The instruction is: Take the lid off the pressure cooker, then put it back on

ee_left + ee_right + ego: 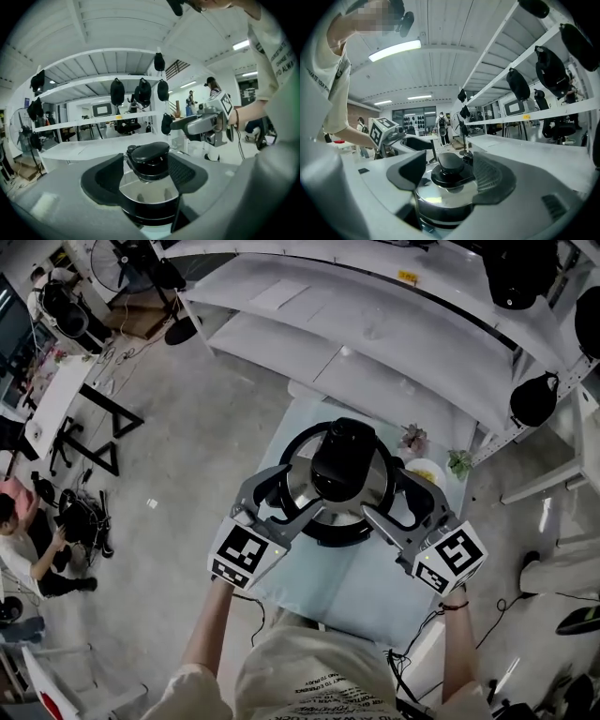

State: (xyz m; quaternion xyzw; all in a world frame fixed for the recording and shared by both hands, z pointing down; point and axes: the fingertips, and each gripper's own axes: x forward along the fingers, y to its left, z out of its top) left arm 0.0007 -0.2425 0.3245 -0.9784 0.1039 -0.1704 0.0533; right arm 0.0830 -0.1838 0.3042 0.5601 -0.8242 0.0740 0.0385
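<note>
**A:** Where's the pressure cooker (328,532)?

**B:** Middle of the head view, standing on the pale blue desk (356,587). Its lid (298,482) is seated on it, with the black handle (342,465) at the centre. Nothing has been lifted yet.

**A:** And the grippers?

**B:** The left gripper (289,501) comes in from the lower left and the right gripper (398,502) from the lower right, one on each side of the lid. Both have their fingers spread and hold nothing. In the left gripper view the fingers (101,180) frame the handle, which sits further off. The right gripper view shows its fingers (494,180) apart in the same way. I can't tell whether any tip touches the rim.

**A:** How will the lid handle?

**B:** I'd say it's stiff and fairly heavy. The steel is polished and mirror-bright, so fingers would likely slide on it. The black handle looks like the sound place to grip, since it's matte, chunky and central, and the lid should hang level from it.

**A:** Straight up, then?

**B:** Probably not. Lids like this usually lock, so I'd expect a twist first while the other gripper steadies the pot. There's also a small plant (412,439) and a yellow dish (427,470) just beyond it at the right to keep clear of.
</note>
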